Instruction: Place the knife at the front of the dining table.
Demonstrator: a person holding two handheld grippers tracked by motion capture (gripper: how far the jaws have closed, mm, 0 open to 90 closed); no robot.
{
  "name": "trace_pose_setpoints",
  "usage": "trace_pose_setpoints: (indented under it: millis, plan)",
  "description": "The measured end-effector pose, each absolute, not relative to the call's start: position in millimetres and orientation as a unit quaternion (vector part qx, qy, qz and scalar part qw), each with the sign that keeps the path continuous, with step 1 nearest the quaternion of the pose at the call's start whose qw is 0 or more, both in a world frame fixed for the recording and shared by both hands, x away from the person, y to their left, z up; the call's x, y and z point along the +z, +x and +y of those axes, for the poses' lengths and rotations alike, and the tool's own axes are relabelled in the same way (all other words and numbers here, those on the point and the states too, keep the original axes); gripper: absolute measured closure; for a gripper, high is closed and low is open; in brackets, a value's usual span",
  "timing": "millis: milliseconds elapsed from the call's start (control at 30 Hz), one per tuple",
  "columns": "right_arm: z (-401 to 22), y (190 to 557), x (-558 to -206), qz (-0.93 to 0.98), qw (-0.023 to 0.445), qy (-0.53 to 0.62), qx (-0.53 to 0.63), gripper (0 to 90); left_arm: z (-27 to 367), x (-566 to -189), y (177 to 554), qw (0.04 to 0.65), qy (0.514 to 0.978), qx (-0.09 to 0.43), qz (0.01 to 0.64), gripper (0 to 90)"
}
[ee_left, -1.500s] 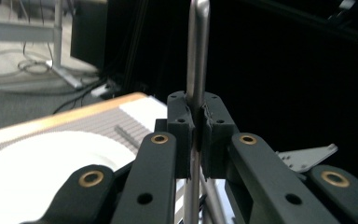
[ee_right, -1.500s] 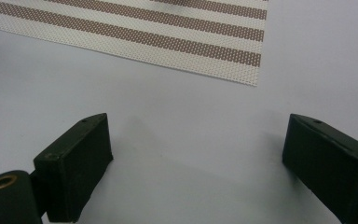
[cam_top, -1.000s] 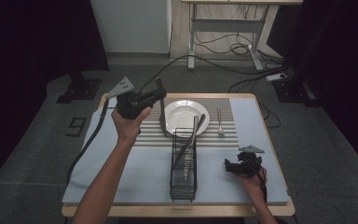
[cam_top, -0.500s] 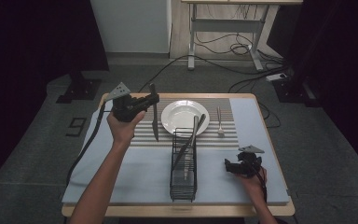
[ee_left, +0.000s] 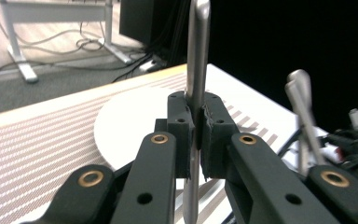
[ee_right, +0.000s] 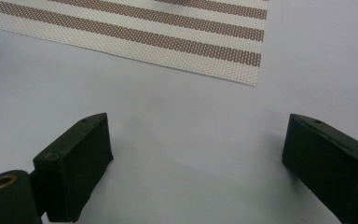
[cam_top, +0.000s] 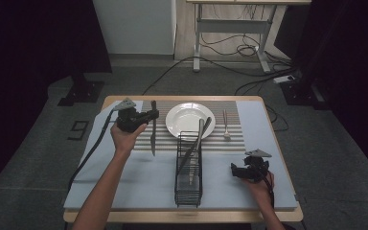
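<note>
My left gripper (cam_top: pixel 151 115) is shut on a metal knife (cam_top: pixel 153 136), which hangs upright with its tip just over the striped placemat (cam_top: pixel 165 143), left of the white plate (cam_top: pixel 184 120). In the left gripper view both pads clamp the knife (ee_left: pixel 197 65) in my left gripper (ee_left: pixel 196 119), with the plate (ee_left: pixel 126 123) behind it. My right gripper (cam_top: pixel 235 170) rests low over the blue cloth at the front right. Its jaws stand wide apart in the right gripper view, so the right gripper (ee_right: pixel 196 144) is open with nothing between them.
A black wire rack (cam_top: pixel 189 184) stands in front of the plate with utensils (cam_top: pixel 199 139) leaning in it; their handles (ee_left: pixel 300 100) show to the right of the knife. A fork (cam_top: pixel 225 125) lies right of the plate. The striped placemat (ee_right: pixel 168 28) edges the blue cloth (ee_right: pixel 191 107).
The left hand has come down and nearer with the knife, which now hangs upright with its tip close to the placemat. The right gripper has stayed put.
</note>
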State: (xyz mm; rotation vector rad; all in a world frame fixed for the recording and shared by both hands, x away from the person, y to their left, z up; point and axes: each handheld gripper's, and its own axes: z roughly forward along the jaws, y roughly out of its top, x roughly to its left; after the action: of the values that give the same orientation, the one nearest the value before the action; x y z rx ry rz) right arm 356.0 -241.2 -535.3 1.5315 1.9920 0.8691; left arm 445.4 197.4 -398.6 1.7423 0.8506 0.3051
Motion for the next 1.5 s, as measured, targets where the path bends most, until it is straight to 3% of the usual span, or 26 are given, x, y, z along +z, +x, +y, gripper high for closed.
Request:
trace_pose_setpoints:
  millis: [767,1500]
  plan:
    - [-241,356,-535,0.728,0.239,0.559,0.317,7.9,202,-418,469,0.532,0.726,0.173,0.399,83.3]
    - [-241,356,-535,0.728,0.239,0.559,0.317,7.9,199,-437,475,0.523,0.734,0.148,0.407,83.2]
